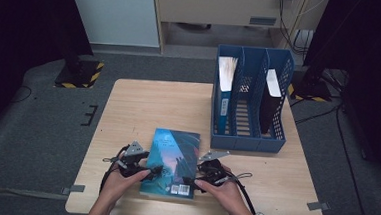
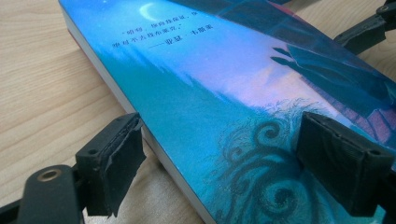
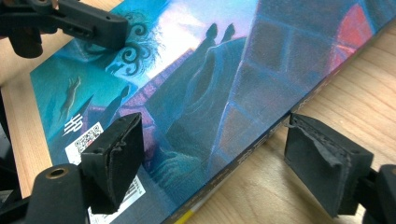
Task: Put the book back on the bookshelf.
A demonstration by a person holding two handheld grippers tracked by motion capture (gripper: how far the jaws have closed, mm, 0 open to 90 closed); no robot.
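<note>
A paperback book (image 1: 172,161) with a blue-green illustrated cover lies flat near the front edge of the wooden table (image 1: 143,104), barcode toward the person. My left gripper (image 1: 154,170) is at its left long edge. In the left gripper view the gripper (image 2: 229,158) straddles that edge of the book (image 2: 210,93), one jaw by the page edge on the table side, the other over the cover. My right gripper (image 1: 190,180) is at the spine side. In the right gripper view the gripper (image 3: 215,154) straddles the book (image 3: 210,93), with a small gap between spine and outer jaw.
A blue three-slot file holder (image 1: 249,136) stands at the back right of the table. Its left slot holds a blue-spined book (image 1: 224,89) and its right slot a black one (image 1: 269,97). Both of the person's hands rest at the table's front edge.
</note>
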